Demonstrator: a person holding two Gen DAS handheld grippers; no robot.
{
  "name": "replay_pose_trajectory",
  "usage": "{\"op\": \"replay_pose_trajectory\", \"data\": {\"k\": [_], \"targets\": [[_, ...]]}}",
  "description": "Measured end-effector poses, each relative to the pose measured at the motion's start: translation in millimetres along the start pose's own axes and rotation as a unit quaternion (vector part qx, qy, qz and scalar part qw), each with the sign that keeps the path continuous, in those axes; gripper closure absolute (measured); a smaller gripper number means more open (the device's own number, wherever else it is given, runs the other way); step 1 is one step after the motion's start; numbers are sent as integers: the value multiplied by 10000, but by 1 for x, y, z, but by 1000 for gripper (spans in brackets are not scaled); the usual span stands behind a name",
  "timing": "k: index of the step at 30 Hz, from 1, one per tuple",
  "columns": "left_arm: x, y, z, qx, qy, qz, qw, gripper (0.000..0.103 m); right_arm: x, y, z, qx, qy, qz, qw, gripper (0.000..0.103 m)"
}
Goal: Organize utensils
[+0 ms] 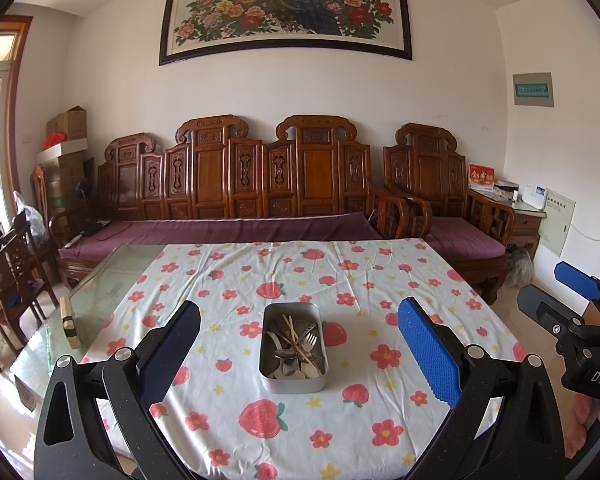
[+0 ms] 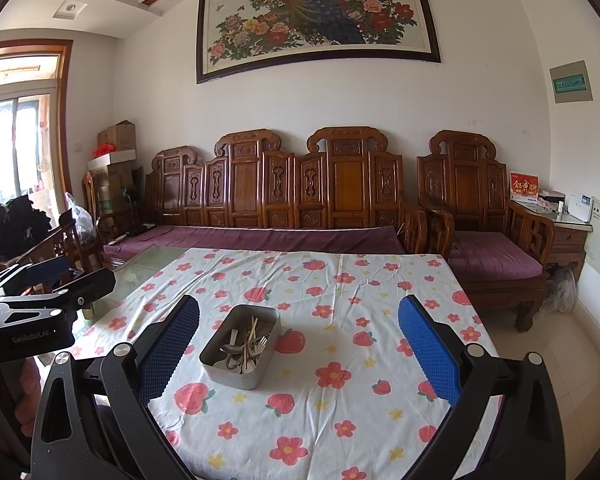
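A living room it was, carved wooden sofa [image 1: 236, 184] along the back wall, peacock painting [image 1: 286, 8] above it, and in front a tabletop [image 1: 112, 280] under a strawberry-and-flower cloth [image 1: 340, 280]. Off at the left edge lay a small pale block [image 1: 70, 326] on the bare glass. Then the left hand-held gripper [image 1: 298, 354], jaws spread wide, nothing between them. Dead centre sat the metal tin [image 1: 293, 347], and inside it the utensils [image 1: 296, 350]: spoons, a fork, chopsticks, all crossed over one another in a loose heap. Nothing lay loose on the cloth around it. So everything was gathered in the tin, yet jumbled; that fitted either a heap waiting to be sorted out or a collection just finished, and the views did not settle which. The tin stood ahead of the left fingers, centred between them, apart. The right hand-held gripper [image 2: 299, 356] hung released too, with the tin lying ahead, toward its left finger.
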State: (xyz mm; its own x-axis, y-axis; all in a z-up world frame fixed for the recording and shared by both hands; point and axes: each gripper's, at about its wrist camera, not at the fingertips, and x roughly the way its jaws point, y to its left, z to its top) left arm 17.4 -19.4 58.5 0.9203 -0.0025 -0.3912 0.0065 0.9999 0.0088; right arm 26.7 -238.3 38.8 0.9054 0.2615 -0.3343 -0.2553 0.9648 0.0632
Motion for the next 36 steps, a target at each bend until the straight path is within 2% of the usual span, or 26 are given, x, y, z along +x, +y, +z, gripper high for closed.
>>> {"op": "replay_pose_trajectory", "data": {"k": [36], "targets": [[-1,-1,-5,5,-2,10,10000,8,-5,3,0,29,-21,31,10000,3]]}}
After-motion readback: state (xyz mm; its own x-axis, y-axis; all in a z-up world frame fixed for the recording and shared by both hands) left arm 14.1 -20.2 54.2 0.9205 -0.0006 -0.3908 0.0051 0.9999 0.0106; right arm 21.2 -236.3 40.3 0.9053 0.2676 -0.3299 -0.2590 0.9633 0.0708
